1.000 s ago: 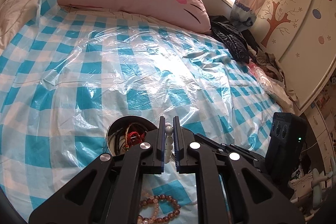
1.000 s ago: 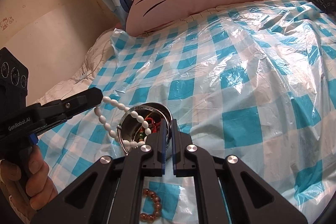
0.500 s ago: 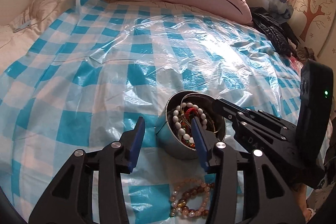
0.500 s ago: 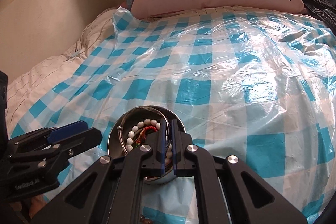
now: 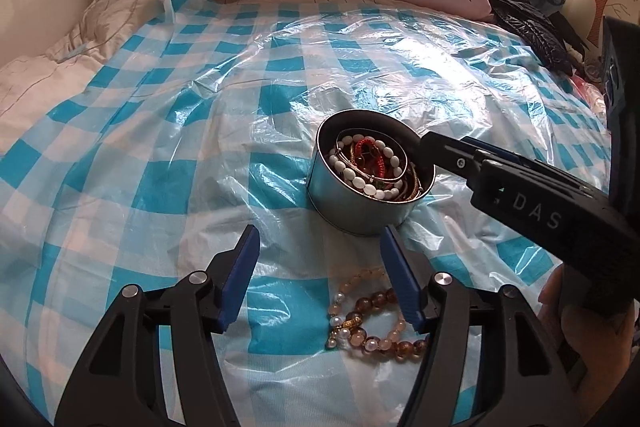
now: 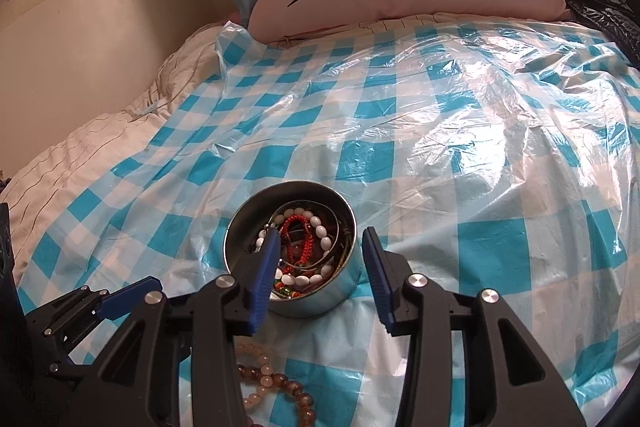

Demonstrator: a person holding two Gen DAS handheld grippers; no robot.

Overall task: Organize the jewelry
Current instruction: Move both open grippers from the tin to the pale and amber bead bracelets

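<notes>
Both claws apart, empty. My left gripper (image 5: 318,277) should drop straight over the amber bracelets (image 5: 372,319) (lower centre), pinching one strand; tin (image 5: 356,203) sits just above. Right gripper (image 6: 320,271) straddles its rim.

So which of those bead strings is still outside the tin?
The brown bracelets, amber and pearly beads, lying on the checked sheet in front of the tin. The white beads and red string are inside it.

Bright window daylight – plastic sheet (image 5: 360,75) glares – fisheye-warped edges
</notes>
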